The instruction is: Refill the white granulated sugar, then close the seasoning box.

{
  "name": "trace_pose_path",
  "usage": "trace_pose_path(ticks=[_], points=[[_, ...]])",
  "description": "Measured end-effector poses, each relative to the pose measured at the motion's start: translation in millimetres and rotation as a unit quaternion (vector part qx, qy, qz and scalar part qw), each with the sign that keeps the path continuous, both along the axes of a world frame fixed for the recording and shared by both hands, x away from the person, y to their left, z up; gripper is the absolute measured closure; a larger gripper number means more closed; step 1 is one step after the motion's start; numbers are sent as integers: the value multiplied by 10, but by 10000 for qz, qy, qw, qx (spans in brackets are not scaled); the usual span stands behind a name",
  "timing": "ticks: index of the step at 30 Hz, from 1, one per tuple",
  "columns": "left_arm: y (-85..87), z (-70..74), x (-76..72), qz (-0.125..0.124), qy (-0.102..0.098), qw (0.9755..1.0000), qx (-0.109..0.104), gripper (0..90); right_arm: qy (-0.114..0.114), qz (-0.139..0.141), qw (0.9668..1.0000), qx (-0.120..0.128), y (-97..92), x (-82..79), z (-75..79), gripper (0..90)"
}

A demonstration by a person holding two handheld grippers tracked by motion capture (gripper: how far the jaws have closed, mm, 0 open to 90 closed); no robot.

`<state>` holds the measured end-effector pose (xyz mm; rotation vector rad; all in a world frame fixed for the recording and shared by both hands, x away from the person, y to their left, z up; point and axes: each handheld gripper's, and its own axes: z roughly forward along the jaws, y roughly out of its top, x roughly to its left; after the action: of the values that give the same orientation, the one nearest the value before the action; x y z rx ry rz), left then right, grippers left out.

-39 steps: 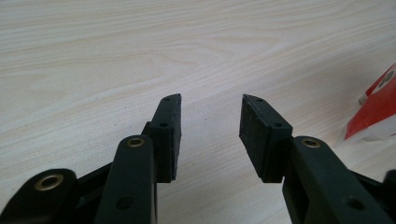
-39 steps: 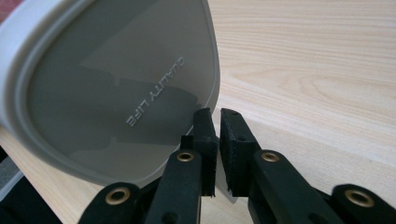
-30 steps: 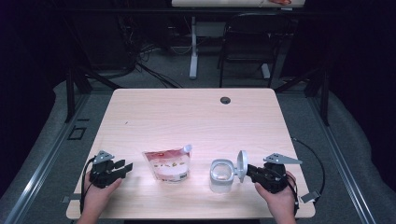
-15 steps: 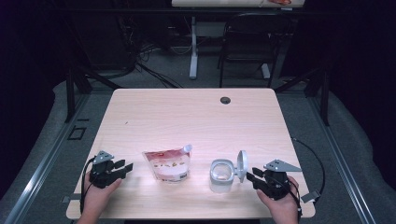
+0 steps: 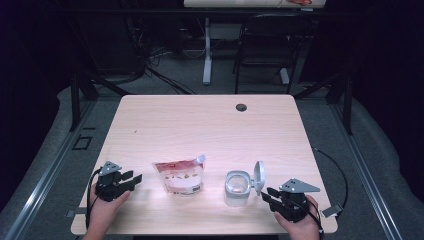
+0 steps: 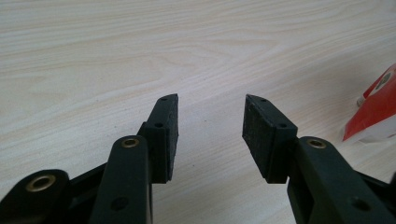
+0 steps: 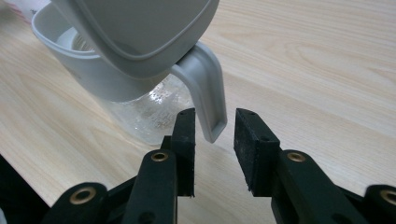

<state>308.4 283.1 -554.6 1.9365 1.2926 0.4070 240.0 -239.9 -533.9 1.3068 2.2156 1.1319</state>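
A clear jar (image 5: 236, 189) stands near the table's front edge with its grey flip lid (image 5: 259, 174) swung upright. My right gripper (image 5: 266, 194) lies just right of it. In the right gripper view the lid's tab (image 7: 208, 98) hangs between the open jaws of the right gripper (image 7: 214, 128); they have just been closing, and a gap still shows beside the tab. A red and white spouted pouch (image 5: 180, 176) lies flat left of the jar. My left gripper (image 5: 134, 179) rests left of the pouch, its jaws opening slightly with nothing between them. The left gripper (image 6: 210, 123) sees a pouch corner (image 6: 378, 105).
The light wooden table (image 5: 200, 125) has a round cable hole (image 5: 241, 107) near its far edge. A cable (image 5: 340, 175) loops off the right edge. A chair (image 5: 265, 50) and desk legs stand behind the table on the grey floor.
My right gripper has drawn back a little toward the near edge, away from the jar. The left gripper, pouch and jar have stayed put.
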Motion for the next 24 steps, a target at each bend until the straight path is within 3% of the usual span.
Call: trace_pose_path(ticks=[7, 24], points=[[-9, -6, -4, 1, 3, 10000, 18, 556, -60, 48, 10000, -13, 56, 36, -32, 678], [2, -12, -16, 24, -4, 10000, 31, 556, -49, 172, 9998, -104, 123, 110, -69, 815]])
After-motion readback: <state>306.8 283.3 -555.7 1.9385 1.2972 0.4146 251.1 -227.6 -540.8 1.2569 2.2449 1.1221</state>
